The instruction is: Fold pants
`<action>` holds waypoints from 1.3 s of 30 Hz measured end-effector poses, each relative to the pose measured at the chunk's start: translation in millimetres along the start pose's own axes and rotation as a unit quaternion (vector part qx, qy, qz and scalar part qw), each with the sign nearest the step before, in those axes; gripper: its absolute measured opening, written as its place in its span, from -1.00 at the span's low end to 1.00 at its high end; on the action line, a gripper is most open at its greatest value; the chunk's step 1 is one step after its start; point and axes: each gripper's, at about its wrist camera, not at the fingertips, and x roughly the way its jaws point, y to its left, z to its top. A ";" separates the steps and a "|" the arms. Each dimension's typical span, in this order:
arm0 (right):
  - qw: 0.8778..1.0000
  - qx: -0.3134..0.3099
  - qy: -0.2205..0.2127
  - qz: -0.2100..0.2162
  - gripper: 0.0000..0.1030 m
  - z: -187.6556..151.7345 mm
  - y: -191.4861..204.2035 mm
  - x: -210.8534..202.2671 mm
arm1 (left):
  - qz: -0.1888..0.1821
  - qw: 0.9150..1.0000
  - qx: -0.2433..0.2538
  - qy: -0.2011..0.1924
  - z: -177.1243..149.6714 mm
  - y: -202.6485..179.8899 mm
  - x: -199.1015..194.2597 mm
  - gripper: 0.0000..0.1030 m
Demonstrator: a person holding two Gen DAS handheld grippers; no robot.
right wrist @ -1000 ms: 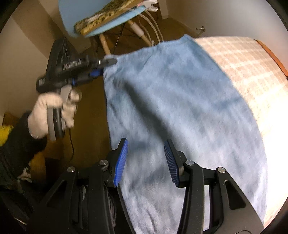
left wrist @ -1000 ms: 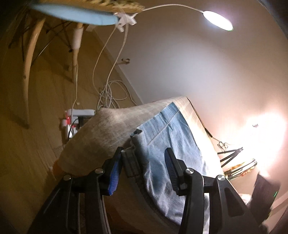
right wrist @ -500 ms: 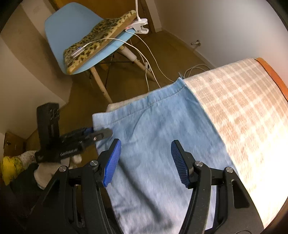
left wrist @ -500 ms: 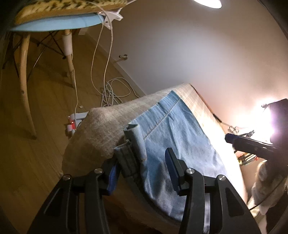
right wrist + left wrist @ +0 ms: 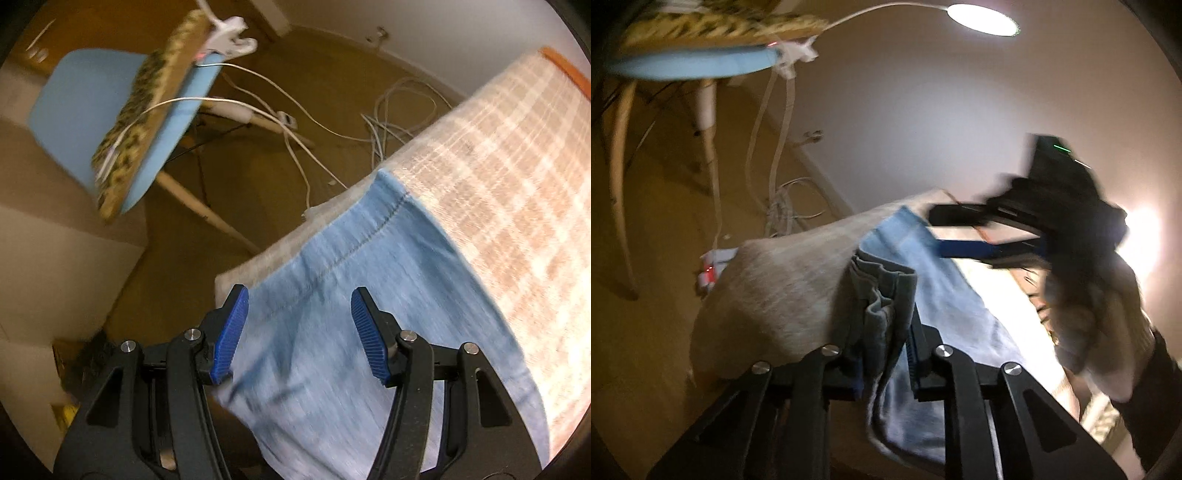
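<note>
The bed point(image 5: 517, 192), covered with a pale checked blanket, filled most of the room in front of me, and the light blue pants point(image 5: 351, 332) lay flat over its near corner, 1 hemmed edge running toward the blanket's drop to the wooden floor point(image 5: 229, 192). Beside the bed stood a blue chair point(image 5: 74, 107) with a leopard-print cushion point(image 5: 147, 92) on its seat, a white clip lamp point(image 5: 979, 18) fixed to its edge and shining toward the wall. A tangle of white cables point(image 5: 399, 122) lay on the floor near the baseboard.

The left gripper point(image 5: 882, 354) had just been closing, and its jaws were pinched on a bunched grey-blue fold of the pants at the bed's corner. The right gripper point(image 5: 299, 336) hung over the flat denim farther along, its 2 blue pads wide apart with cloth beneath them but nothing pressed between. In the left wrist view it appeared blurred, held in a white-gloved hand point(image 5: 1108, 295).
</note>
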 end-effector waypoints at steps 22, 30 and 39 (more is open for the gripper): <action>0.997 0.019 0.012 -0.070 -0.79 -7.7 -12.8 14.7 | -0.071 0.988 0.131 0.045 -15.0 -64.4 13.5 -0.72; 0.993 0.079 -0.086 -0.021 -0.80 -56.5 -43.8 -76.4 | -0.105 0.975 0.181 0.067 -28.1 -120.0 10.7 -0.72; 0.976 0.129 -0.178 -0.016 -0.81 -140.1 -77.9 -179.7 | -0.168 0.956 0.219 0.101 -60.2 -207.5 6.8 -0.72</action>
